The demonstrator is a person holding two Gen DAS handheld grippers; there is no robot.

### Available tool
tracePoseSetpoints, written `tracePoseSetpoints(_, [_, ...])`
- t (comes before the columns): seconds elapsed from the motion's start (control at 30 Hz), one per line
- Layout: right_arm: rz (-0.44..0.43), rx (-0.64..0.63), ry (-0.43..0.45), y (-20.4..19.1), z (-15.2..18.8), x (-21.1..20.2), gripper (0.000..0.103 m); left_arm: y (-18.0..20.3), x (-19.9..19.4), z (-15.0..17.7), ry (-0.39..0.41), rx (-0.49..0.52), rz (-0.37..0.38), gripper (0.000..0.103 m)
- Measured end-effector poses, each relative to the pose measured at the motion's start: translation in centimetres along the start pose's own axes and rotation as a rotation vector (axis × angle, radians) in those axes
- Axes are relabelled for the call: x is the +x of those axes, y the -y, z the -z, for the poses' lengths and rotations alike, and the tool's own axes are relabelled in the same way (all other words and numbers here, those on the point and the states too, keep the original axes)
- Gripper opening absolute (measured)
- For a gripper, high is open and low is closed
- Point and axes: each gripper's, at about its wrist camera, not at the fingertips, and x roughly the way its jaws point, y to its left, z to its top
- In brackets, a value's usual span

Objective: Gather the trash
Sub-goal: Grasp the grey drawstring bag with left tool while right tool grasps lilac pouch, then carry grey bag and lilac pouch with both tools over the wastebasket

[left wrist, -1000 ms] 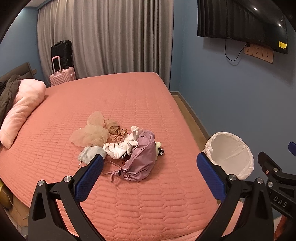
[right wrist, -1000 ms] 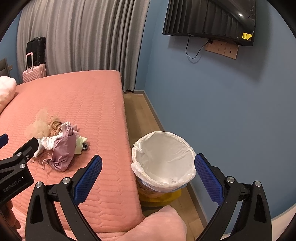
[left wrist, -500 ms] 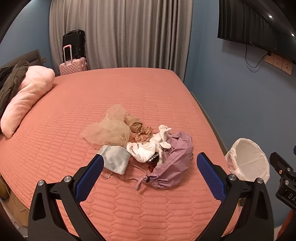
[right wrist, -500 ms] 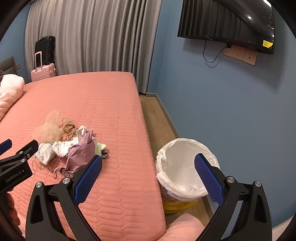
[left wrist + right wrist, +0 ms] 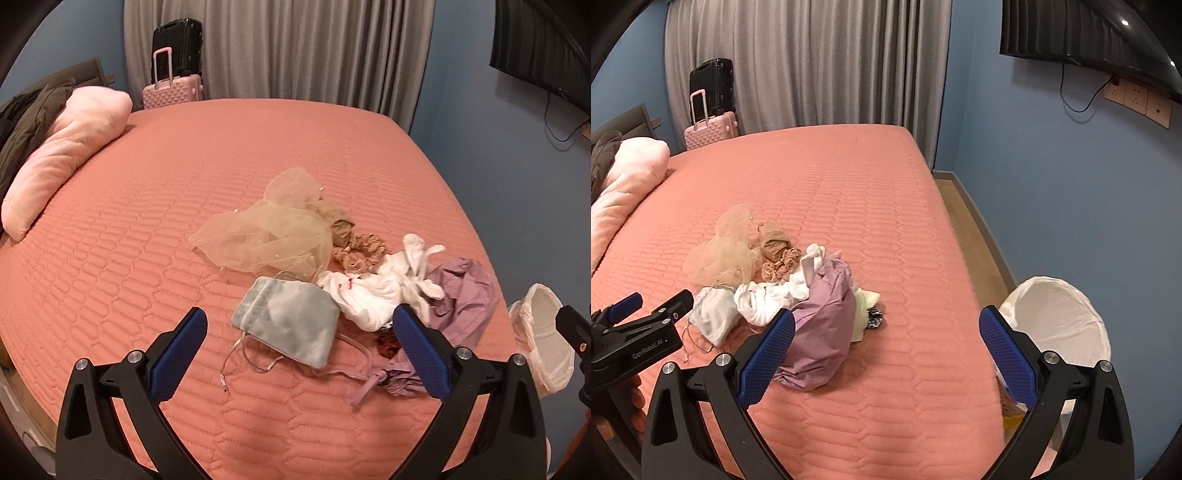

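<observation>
Bedspread [image 5: 184,206] is salmon-pink w/ a stitched pattern of long rounded cells. Pillow [image 5: 62,155] at its left edge: pale pink; jacket [image 5: 26,122] beside it dark olive. In the pile: mesh cloth [image 5: 269,232] sheer beige w/ small pearly dots, scrunchie [image 5: 360,253] tan, pouch [image 5: 291,325] pale blue-grey, socks [image 5: 380,288] white w/ a tiny red mark, bag [image 5: 823,325] lilac. Bin liner [image 5: 1060,321] white. Suitcases: pink [image 5: 711,129] w/ diamond quilting, other one [image 5: 713,86] black. Curtain [image 5: 812,62] grey, wall [image 5: 1052,184] blue, TV [image 5: 1089,33] black. Gripper pads [image 5: 183,354] blue, textured; frames black.
</observation>
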Motion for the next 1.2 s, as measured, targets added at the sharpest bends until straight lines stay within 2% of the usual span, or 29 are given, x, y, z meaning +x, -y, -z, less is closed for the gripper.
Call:
tracePoseSetpoints(0.13, [-0.039,0.018,-0.061,-1.3,-0.3,3.6,0.091,-2.4,2.7,-0.2,-0.054,-0.075,0.016,0.096])
tracePoseSetpoints(0.2, [-0.059,0.031,-0.09,-1.9,-0.5,5.3,0.083,-3.4,3.8,-0.4,-0.073,-0.11,0.025,0.096])
tracePoseSetpoints(0.37, [-0.113,0.041,-0.149,-3.3,-0.2,8.2,0.066,-4.2,5.8,-0.7,-0.127,-0.164,0.081,0.078])
tracePoseSetpoints(0.43, [-0.133,0.024,-0.17,-4.1,0.1,9.1,0.053,-4.1,6.5,-0.7,-0.142,-0.172,0.106,0.061])
tracePoseSetpoints(0.5, [-0.153,0.003,-0.192,-4.9,0.5,9.7,0.033,-4.0,6.9,-0.6,-0.165,-0.172,0.116,0.05])
tracePoseSetpoints(0.53, [-0.161,-0.002,-0.199,-5.1,0.8,9.9,0.029,-3.9,7.0,-0.4,-0.173,-0.173,0.122,0.037])
tracePoseSetpoints(0.57, [-0.174,-0.005,-0.206,-5.3,1.0,10.0,0.022,-4.0,7.1,-0.4,-0.18,-0.172,0.13,0.029])
tracePoseSetpoints(0.6, [-0.185,-0.005,-0.211,-5.5,1.2,10.0,0.014,-4.1,7.2,-0.3,-0.187,-0.171,0.136,0.018])
tracePoseSetpoints(0.67, [-0.197,-0.007,-0.211,-5.6,1.5,9.7,0.006,-4.1,6.9,-0.1,-0.182,-0.172,0.141,0.01])
tracePoseSetpoints(0.73, [-0.207,-0.011,-0.199,-5.6,1.6,9.1,0.005,-4.0,5.9,0.0,-0.161,-0.165,0.148,0.006])
tracePoseSetpoints(0.93, [-0.233,-0.029,-0.136,-5.1,0.9,5.2,0.003,-2.8,1.3,-0.7,-0.086,-0.12,0.18,0.006])
tracePoseSetpoints(1.2, [-0.257,-0.017,-0.009,-2.8,-2.1,-1.4,0.003,0.9,-5.0,-4.2,0.006,-0.039,0.269,0.006])
